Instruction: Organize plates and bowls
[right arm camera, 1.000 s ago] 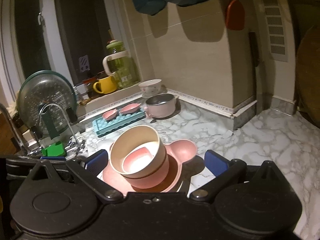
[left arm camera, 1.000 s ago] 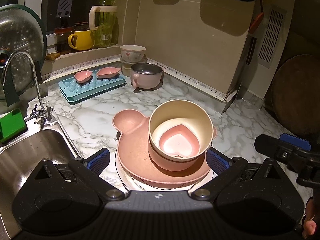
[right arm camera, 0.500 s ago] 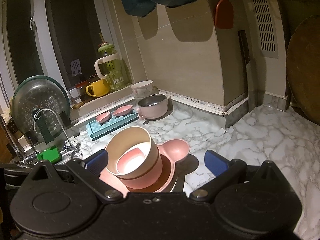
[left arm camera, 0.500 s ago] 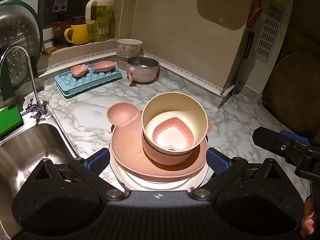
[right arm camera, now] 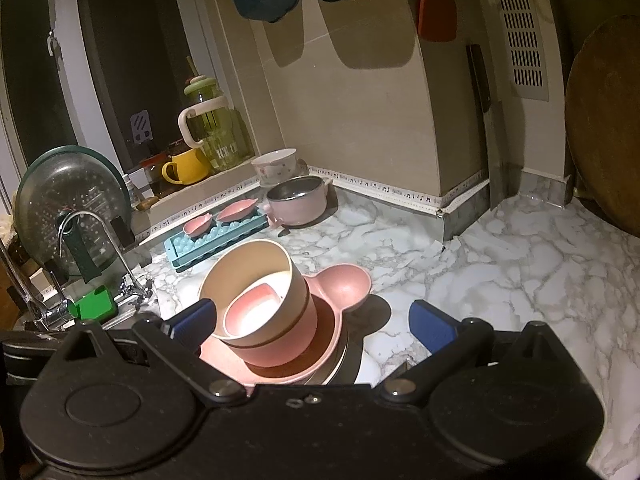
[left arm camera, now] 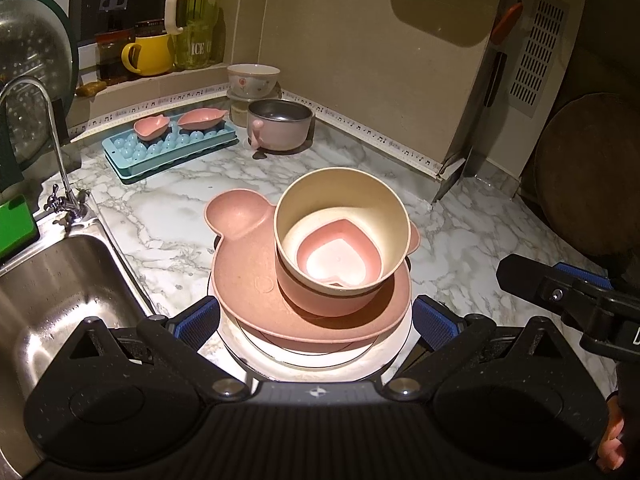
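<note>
A stack stands on the marble counter [left arm camera: 168, 224]: a white plate [left arm camera: 320, 354] at the bottom, a pink bear-shaped plate [left arm camera: 248, 276] on it, then a pink bowl [left arm camera: 320, 300], a cream bowl [left arm camera: 340, 200] and a pink heart-shaped dish [left arm camera: 336, 260] nested inside. My left gripper [left arm camera: 316, 320] is open, its blue pads either side of the stack's near edge. My right gripper [right arm camera: 312, 316] is open above the stack [right arm camera: 260, 280] and shows at the right of the left wrist view [left arm camera: 560, 292].
A steel sink [left arm camera: 52, 288] and tap [left arm camera: 52, 140] lie left. At the back stand a blue ice tray [left arm camera: 168, 148] with two small pink dishes, a pink pot [left arm camera: 280, 124], a floral bowl [left arm camera: 252, 80], a yellow mug [left arm camera: 152, 54] and a pitcher [left arm camera: 200, 20]. A round wooden board [left arm camera: 592, 172] leans right.
Both grippers have drawn back and upward a little from the stack, so it sits lower and farther in view. The stack has not moved.
</note>
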`<action>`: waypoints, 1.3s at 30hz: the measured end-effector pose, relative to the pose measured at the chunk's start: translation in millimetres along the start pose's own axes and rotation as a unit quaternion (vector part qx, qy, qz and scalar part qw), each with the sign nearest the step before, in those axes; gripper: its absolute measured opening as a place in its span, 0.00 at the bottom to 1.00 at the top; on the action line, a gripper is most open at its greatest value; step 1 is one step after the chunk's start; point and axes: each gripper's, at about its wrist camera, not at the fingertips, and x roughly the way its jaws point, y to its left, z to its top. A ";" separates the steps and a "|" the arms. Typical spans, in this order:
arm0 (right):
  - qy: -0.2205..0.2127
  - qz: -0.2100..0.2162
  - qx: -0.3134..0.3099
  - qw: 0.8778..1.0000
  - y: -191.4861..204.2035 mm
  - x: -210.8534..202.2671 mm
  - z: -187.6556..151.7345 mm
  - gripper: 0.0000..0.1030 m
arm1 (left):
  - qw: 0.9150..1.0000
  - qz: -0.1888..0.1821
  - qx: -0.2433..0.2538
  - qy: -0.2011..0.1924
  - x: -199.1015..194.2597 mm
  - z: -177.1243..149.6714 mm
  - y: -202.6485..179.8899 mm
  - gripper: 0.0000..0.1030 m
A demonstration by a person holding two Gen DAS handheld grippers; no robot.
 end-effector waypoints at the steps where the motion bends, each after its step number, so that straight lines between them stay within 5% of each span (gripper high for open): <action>1: 0.001 0.000 0.001 1.000 -0.1 0.0 -0.3 1.00 | 1.000 0.000 -0.001 0.000 -0.1 0.0 0.0 1.00; 39: 0.010 -0.008 0.014 1.000 -5.7 -0.9 -2.2 1.00 | 1.000 -0.011 0.005 0.005 5.8 4.0 -4.2 1.00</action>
